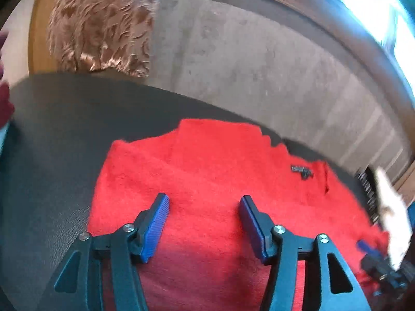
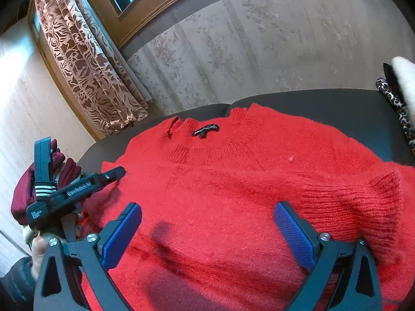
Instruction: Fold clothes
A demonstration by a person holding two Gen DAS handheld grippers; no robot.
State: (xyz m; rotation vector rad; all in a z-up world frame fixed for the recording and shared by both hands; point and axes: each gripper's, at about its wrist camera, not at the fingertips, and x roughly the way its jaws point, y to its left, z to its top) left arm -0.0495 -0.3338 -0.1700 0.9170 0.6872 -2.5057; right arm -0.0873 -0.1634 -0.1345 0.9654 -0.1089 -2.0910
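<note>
On the dark worktop (image 2: 337, 108) the red sweater (image 2: 233, 186) lies spread, partly folded; I hold left gripper (image 1: 203, 223) and right gripper (image 2: 207, 233) above it, jaws wide and empty, so next I judge an edge grasp is needed.

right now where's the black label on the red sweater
In the right wrist view the black label sits inside the ribbed neckline of the red sweater, at its far edge, centre-left.

Sweater (image 2: 233, 181) lies on table (image 2: 337, 111), curtain (image 2: 85, 64) behind.
</note>
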